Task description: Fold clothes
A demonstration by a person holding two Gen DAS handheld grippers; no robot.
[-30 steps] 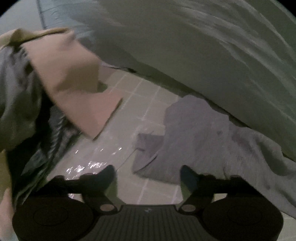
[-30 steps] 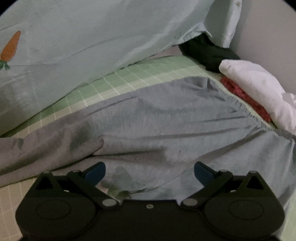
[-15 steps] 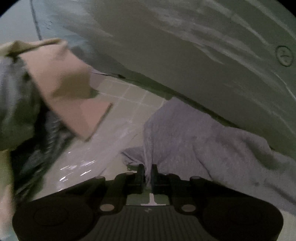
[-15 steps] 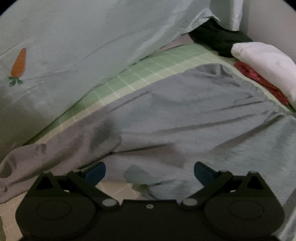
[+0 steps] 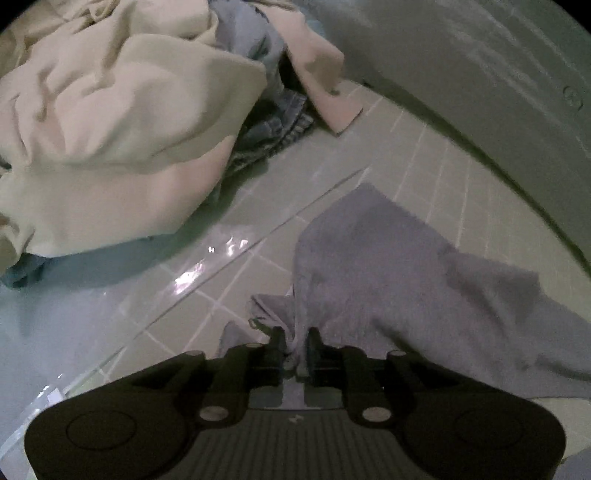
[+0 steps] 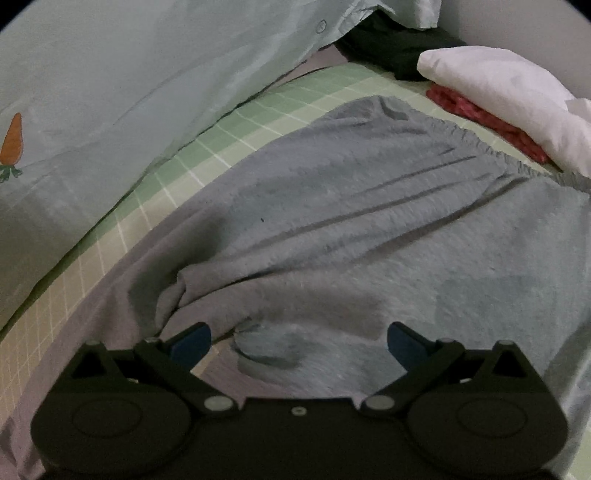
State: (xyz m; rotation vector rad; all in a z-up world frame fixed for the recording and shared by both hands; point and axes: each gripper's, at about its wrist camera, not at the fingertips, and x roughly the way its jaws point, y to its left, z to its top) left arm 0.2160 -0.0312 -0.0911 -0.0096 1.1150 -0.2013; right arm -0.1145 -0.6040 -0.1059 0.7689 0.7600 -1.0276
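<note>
Gripping a bunched corner of the grey pants, our left tongs are closed on the fabric, which is pinched between the two dark fingers at 6 o'clock in the left wrist view. From there the pants spread up and out toward 3 o'clock over the green checked sheet. A glossy clear film with bright reflections lies on the sheet toward 9 o'clock. At 10 o'clock sits a heap of clothes: a cream garment on top, blue plaid cloth showing beneath its edge, and a pinkish piece hanging down at 12 o'clock. A pale blue quilt fills the view from 12 to 3 o'clock.

Our right tongs stand wide open, blue pads apart, just over a fold of the pants, gripping nothing. The elastic waistband lies toward 2 o'clock. The quilt carries an orange carrot print at 9 o'clock and a small button at 12 o'clock. At 1 to 2 o'clock a white folded garment rests on a red one, with a black garment behind them. We can read no writing or labels anywhere.
</note>
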